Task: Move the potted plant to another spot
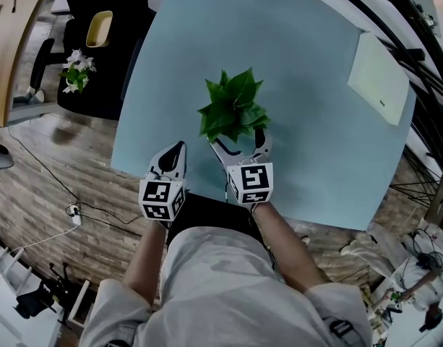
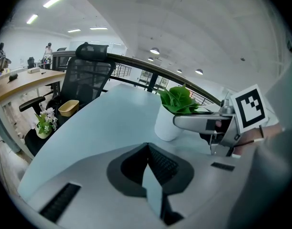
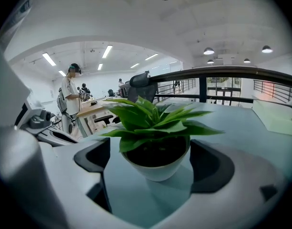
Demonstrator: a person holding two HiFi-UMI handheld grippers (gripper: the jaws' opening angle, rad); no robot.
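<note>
The potted plant (image 1: 234,110) stands upright in its white pot (image 3: 157,168) on the pale blue tabletop (image 1: 315,42), close to the near edge. The right gripper (image 1: 240,142) reaches around it, its fingers (image 3: 213,168) spread wide on either side of the pot with a gap at each, gripping nothing. Just beside it, the left gripper (image 1: 176,152) hangs over the tabletop's edge, fingers pressed together and empty.

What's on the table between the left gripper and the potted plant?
Nothing: the left gripper view shows only bare blue table between the left gripper and the potted plant.
</note>
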